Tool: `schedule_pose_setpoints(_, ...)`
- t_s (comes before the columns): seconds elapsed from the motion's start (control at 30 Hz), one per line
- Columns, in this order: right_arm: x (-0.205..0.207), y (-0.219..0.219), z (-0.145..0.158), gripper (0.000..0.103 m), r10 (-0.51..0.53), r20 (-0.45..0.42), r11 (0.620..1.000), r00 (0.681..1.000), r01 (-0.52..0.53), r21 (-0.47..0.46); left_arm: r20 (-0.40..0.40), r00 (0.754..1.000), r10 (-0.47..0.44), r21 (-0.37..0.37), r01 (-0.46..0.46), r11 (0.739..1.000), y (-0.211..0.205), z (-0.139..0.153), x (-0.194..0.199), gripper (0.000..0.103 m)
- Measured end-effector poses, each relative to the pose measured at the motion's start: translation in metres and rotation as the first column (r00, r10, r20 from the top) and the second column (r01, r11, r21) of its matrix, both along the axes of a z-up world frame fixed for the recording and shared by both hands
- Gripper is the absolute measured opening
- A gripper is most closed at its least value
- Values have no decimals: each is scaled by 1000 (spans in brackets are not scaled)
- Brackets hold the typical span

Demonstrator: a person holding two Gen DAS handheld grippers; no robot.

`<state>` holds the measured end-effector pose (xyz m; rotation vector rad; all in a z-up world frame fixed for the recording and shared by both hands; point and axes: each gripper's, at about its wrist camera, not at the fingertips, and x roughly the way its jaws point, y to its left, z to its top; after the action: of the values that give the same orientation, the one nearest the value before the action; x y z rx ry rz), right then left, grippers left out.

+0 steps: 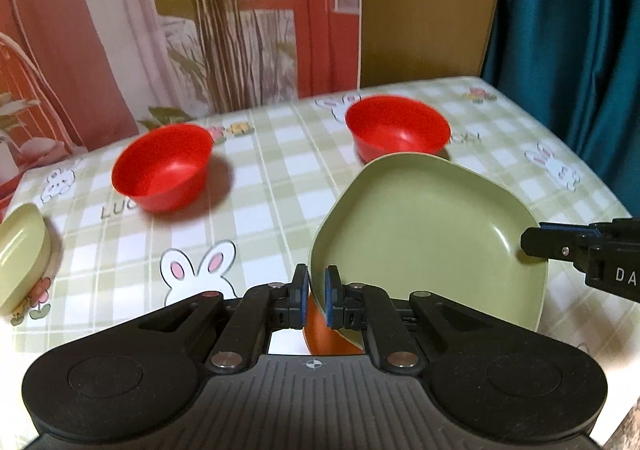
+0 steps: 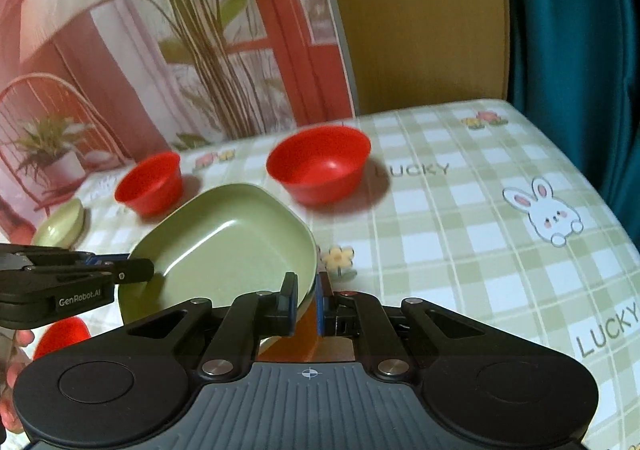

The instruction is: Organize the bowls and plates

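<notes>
A green square plate [image 1: 432, 234] is held up off the table, tilted. My left gripper [image 1: 316, 286] is shut on its near left rim. My right gripper [image 2: 307, 292] is shut on its opposite rim; the plate shows in the right wrist view [image 2: 232, 246] too. A red bowl [image 1: 328, 334] sits under the plate, mostly hidden. Two more red bowls stand on the table: one at the left [image 1: 164, 166] and one at the back right [image 1: 396, 128]. A second green plate [image 1: 22, 254] lies at the table's left edge.
The table [image 2: 480, 250] has a green checked cloth with rabbits. A printed backdrop [image 1: 180, 10] stands behind it, a cardboard panel [image 1: 424, 2] and a teal curtain [image 1: 580, 30] at the back right. The table's right edge drops off by the curtain.
</notes>
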<state>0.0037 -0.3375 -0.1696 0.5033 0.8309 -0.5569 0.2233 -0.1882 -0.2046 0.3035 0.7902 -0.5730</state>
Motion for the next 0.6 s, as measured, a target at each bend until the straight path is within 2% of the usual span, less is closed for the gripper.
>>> schedule_pose_setpoints(0.6, 4, 4, -19, 9, 24, -56, 999, 998, -21, 42, -13, 1000, 12, 73, -11, 997, -2, -14, -4, 9)
